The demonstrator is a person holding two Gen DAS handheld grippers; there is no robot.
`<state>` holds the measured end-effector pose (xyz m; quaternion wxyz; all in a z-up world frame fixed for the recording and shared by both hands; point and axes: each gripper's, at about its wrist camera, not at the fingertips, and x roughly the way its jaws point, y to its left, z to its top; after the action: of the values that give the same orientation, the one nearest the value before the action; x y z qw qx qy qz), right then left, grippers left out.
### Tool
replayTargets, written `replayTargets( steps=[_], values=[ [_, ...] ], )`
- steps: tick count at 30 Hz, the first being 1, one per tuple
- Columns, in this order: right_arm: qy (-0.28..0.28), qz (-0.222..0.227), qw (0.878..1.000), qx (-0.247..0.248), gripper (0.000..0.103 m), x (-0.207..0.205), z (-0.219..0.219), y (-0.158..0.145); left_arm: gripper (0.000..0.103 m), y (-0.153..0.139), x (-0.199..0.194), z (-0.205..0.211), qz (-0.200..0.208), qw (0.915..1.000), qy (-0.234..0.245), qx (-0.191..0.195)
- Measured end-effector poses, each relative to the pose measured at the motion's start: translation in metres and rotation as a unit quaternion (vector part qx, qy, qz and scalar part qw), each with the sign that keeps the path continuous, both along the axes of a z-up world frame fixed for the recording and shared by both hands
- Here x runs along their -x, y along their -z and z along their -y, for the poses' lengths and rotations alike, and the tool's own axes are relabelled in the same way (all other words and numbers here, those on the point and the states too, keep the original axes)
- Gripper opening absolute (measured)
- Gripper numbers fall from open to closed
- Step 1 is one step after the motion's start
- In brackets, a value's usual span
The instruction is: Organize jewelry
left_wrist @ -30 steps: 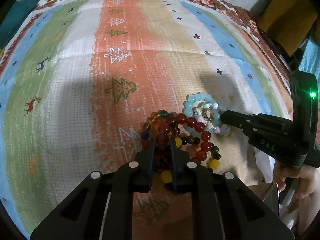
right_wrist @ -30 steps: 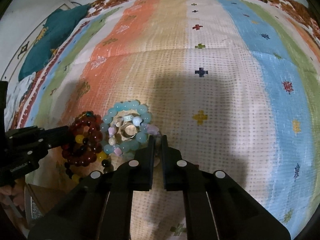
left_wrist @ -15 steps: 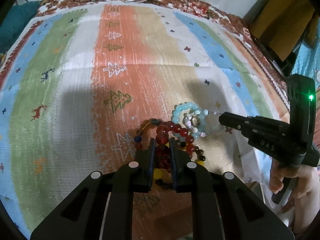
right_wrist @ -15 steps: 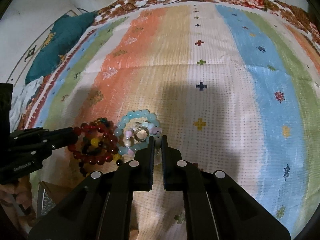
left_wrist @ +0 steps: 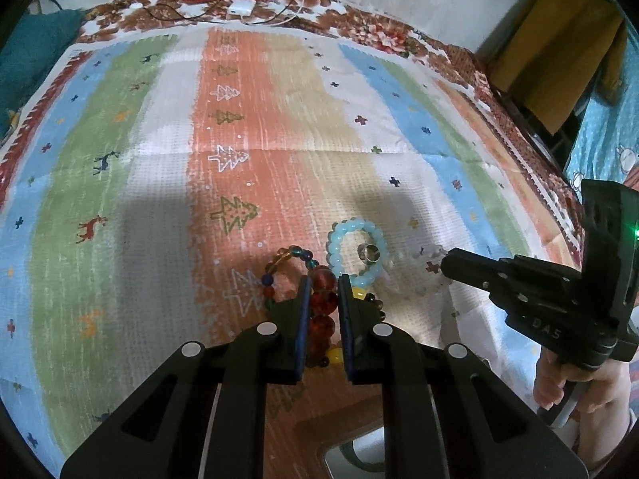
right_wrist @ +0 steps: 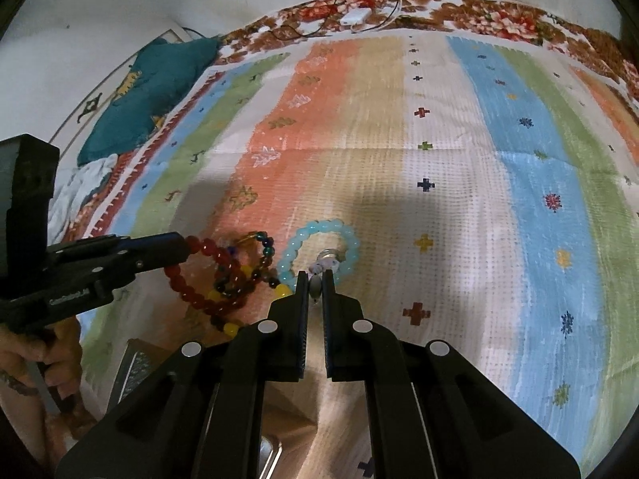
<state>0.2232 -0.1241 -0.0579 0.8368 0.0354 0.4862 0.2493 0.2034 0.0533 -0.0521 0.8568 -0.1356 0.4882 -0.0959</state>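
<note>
My left gripper [left_wrist: 322, 279] is shut on a red bead bracelet [left_wrist: 322, 303], which hangs from it in the right wrist view [right_wrist: 199, 275]. My right gripper [right_wrist: 315, 275] is shut on a pale mixed-bead bracelet [right_wrist: 316, 279], blurred in the left wrist view [left_wrist: 415, 259]. A light blue bead bracelet [left_wrist: 353, 251] lies on the striped cloth [left_wrist: 159, 199] with a silver ring [left_wrist: 369, 253] inside it. A dark multicolour bead bracelet [right_wrist: 255, 263] with yellow beads lies between the two grippers.
A wooden box edge with a metal part [left_wrist: 359, 439] sits below the grippers, also in the right wrist view [right_wrist: 135, 367]. A teal cushion [right_wrist: 147, 92] lies at the far left. A white charger and cables [left_wrist: 241, 8] lie at the cloth's far edge.
Both grippers have lifted and drawn back from the pile. The red bracelet has come up with the left gripper and the pale bracelet has pulled away with the right one.
</note>
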Motion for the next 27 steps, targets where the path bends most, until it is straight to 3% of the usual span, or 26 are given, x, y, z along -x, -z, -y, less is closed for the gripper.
replayTargets(
  steps=[27],
  values=[
    [-0.016,0.044,0.999,-0.027,0.007,0.040,-0.005,-0.040,0.013,-0.032,0.030,0.000,0.038,0.9991,-0.013,0.017]
  ],
)
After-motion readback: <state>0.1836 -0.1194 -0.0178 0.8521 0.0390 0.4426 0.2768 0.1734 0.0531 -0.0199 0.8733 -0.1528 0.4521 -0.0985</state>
